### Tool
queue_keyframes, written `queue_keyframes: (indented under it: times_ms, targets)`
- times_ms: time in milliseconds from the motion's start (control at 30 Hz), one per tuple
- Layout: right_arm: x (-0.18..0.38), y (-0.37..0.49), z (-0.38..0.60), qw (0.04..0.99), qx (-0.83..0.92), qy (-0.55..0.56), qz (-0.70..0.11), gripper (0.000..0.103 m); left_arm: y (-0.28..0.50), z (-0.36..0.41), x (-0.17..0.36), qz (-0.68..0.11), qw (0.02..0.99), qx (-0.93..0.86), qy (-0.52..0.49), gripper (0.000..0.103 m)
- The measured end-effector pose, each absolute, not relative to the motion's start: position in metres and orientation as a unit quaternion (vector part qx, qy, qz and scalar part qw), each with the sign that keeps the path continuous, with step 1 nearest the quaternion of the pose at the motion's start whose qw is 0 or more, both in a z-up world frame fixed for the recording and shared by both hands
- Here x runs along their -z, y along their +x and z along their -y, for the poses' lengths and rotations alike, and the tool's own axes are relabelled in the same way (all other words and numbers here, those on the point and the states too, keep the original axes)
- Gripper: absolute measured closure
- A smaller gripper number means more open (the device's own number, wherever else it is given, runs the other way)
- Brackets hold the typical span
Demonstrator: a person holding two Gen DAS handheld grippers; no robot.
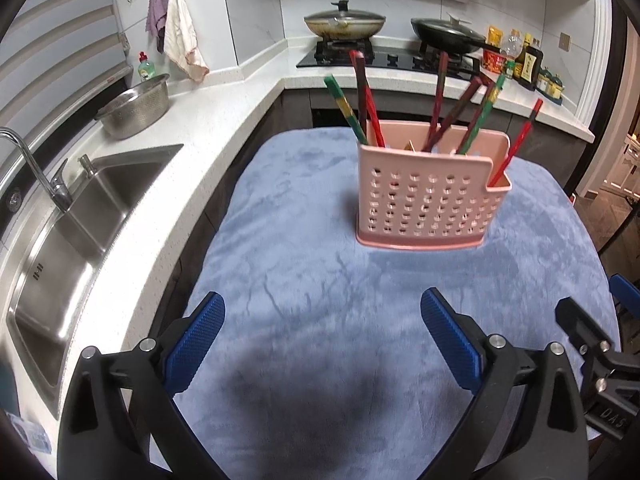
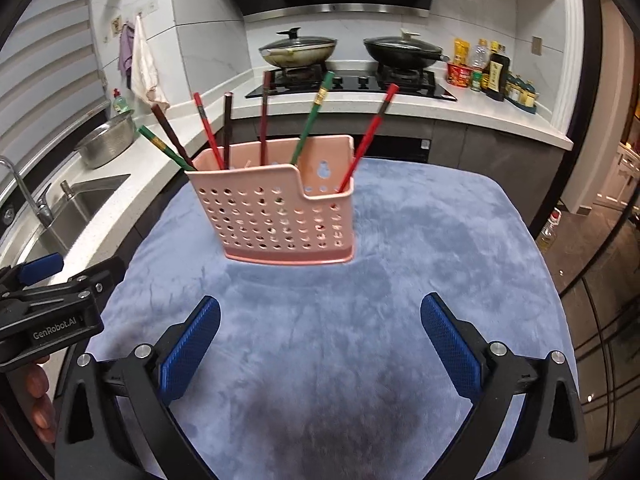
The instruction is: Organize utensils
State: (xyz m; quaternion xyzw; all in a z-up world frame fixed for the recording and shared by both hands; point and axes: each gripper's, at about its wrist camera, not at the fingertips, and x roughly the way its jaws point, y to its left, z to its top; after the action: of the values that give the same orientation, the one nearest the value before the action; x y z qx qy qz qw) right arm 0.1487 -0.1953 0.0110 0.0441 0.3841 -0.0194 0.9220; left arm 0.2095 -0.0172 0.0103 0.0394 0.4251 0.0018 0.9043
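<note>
A pink perforated utensil holder [image 1: 430, 204] stands upright on a blue fleece cloth [image 1: 304, 280]. Several red, green and dark brown chopsticks [image 1: 440, 100] stick up out of it, and one red chopstick [image 1: 516, 146] leans in its lower right compartment. The holder also shows in the right wrist view [image 2: 280, 216] with the chopsticks [image 2: 264, 120]. My left gripper [image 1: 322, 312] is open and empty, hovering over the cloth in front of the holder. My right gripper [image 2: 320, 316] is open and empty, also short of the holder.
A steel sink [image 1: 68, 232] with a tap [image 1: 32, 160] lies to the left. A metal colander [image 1: 136, 106] sits on the white counter. Two lidded pans [image 1: 344, 22] stand on the stove behind. Sauce bottles [image 1: 520, 60] line the back right.
</note>
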Motion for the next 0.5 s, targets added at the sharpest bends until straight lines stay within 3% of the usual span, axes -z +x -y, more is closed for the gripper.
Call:
queue_keyframes:
  times_ms: [500]
  targets:
    - [-0.001, 0.121, 0.197, 0.917, 0.039, 0.034, -0.396, 0.007, 0.191, 0.016, 0.009, -0.443, 0.895, -0.003, 0.045, 0.008]
